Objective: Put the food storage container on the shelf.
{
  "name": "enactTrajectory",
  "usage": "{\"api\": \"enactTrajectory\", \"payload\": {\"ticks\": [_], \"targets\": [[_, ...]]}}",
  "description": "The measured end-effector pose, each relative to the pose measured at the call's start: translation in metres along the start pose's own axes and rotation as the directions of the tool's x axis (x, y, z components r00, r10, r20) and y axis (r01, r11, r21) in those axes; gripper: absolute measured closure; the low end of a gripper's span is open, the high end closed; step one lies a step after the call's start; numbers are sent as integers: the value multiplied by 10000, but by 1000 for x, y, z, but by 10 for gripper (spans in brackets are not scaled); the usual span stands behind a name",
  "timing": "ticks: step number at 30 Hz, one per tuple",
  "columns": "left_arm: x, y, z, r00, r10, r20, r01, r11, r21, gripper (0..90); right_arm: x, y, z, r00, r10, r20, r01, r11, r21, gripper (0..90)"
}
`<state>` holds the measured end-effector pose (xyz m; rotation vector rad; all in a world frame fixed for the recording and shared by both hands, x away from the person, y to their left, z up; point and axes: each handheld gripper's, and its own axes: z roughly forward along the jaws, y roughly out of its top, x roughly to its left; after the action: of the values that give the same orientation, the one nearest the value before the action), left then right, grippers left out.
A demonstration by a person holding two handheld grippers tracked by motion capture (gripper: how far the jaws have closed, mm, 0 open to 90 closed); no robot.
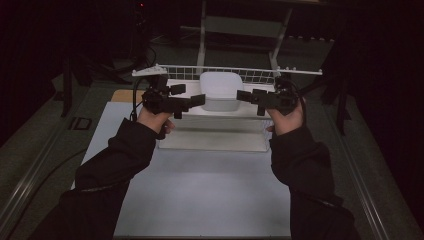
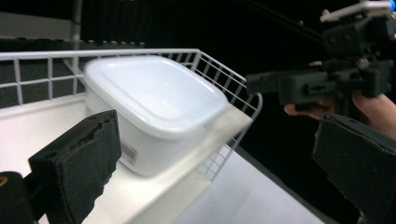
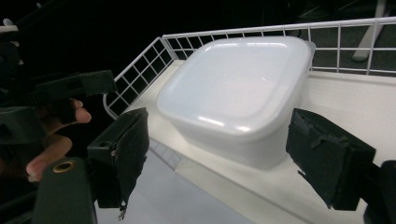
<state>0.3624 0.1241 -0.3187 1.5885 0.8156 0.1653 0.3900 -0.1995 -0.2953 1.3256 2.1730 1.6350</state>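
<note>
**Two open claws flank the box**

Two claws stand apart and empty, left claw (image 1: 197,100) and right claw (image 1: 244,95), one at either side of the box (image 1: 220,90). That lidded box sits on the shelf (image 1: 220,131), against its wire rail (image 1: 230,74). Risk, as I judge it: uneven closing could skid the box along the smooth shelf, or pads could slip off its slick walls.
</note>
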Motion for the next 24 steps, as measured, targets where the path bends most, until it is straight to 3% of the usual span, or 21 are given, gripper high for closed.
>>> {"api": "enactTrajectory", "payload": {"ticks": [3,6,12,20,22,24], "targets": [[-8,-9,-6,9987,513,38,-513,9987,74,9,2,-11,-8,9998,-156,-97,155,9998,-142,214],[-11,-15,-10,9979,630,177,-632,9979,104,10,4,-18,-13,9994,-313,-143,310,9994,-183,215],[-22,-35,-20,9903,1340,375,-1342,9909,43,9,13,-45,-27,9946,-1030,-90,1026,9938,-440,211],[-32,-61,-29,9839,1713,512,-1724,9849,183,10,18,-79,-28,9821,-1826,-453,1809,9827,-401,199],[-34,-69,-31,9798,1930,528,-1945,9805,266,10,17,-88,-27,9796,-1947,-490,1931,9805,-362,200],[-36,-76,-33,9796,1916,605,-1939,9805,335,10,16,-97,-26,9785,-1984,-565,1966,9798,-356,197]]}}
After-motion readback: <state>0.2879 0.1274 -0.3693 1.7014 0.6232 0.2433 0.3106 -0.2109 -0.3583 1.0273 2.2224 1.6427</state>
